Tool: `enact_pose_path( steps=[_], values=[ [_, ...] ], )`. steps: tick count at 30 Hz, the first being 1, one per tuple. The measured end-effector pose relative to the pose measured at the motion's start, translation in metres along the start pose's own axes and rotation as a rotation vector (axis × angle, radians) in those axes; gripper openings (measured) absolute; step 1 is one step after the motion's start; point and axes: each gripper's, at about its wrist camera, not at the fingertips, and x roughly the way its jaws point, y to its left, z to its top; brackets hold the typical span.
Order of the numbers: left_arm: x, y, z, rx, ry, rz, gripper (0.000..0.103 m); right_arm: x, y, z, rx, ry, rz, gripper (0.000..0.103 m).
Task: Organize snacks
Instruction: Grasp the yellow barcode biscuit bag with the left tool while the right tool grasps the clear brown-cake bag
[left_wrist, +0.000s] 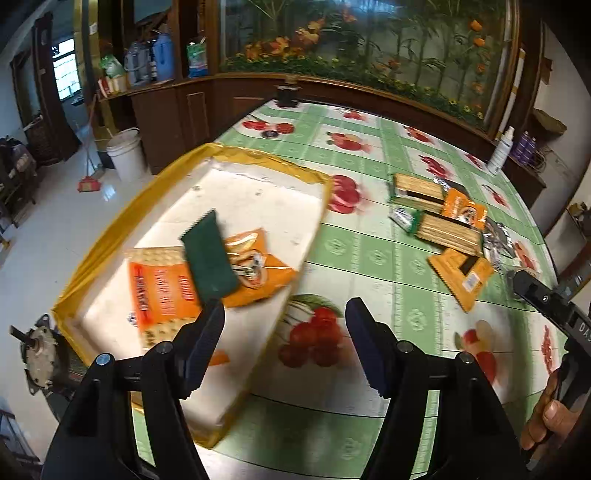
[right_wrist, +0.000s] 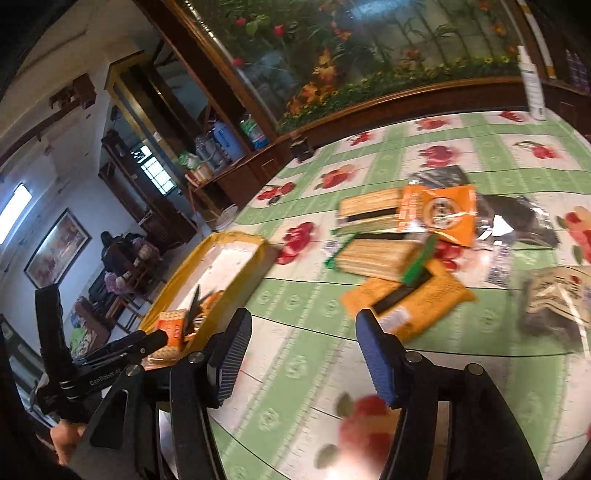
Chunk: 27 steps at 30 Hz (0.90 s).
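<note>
A yellow-rimmed box (left_wrist: 159, 184) sits at the table's left edge. Inside lie an orange cracker pack (left_wrist: 162, 291), a dark green packet (left_wrist: 208, 258) and an orange snack bag (left_wrist: 258, 266). My left gripper (left_wrist: 284, 325) is open and empty, just above the box's near corner. A heap of snacks lies on the tablecloth to the right: cracker packs (right_wrist: 373, 254), an orange bag (right_wrist: 439, 214), an orange pack (right_wrist: 410, 299) and dark foil packets (right_wrist: 517, 218). My right gripper (right_wrist: 303, 336) is open and empty, just short of the orange pack. The box also shows in the right wrist view (right_wrist: 221, 243).
A green tablecloth with fruit prints (left_wrist: 369, 258) covers the table. A white spray bottle (left_wrist: 500, 151) stands at the far right edge. A small dark jar (left_wrist: 288, 96) stands at the far edge. A grey-beige bag (right_wrist: 557, 299) lies right of the heap.
</note>
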Motion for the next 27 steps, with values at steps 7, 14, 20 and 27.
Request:
enact_pose_path(
  steps=[7,14,20,27],
  values=[
    [0.015,-0.076,0.010,0.110,0.023,-0.070,0.068,-0.056,-0.080,-0.008,0.126,-0.044,-0.114,0.063],
    [0.040,-0.133,0.012,0.270,0.026,-0.109,0.067,-0.077,-0.113,-0.011,0.153,-0.064,-0.160,0.068],
    [0.052,-0.163,0.015,0.456,0.037,-0.185,0.067,-0.070,-0.113,-0.001,0.027,-0.015,-0.217,0.071],
    [0.069,-0.178,0.025,0.560,0.063,-0.242,0.067,-0.057,-0.104,0.027,-0.188,0.038,-0.195,0.076]
  ],
)
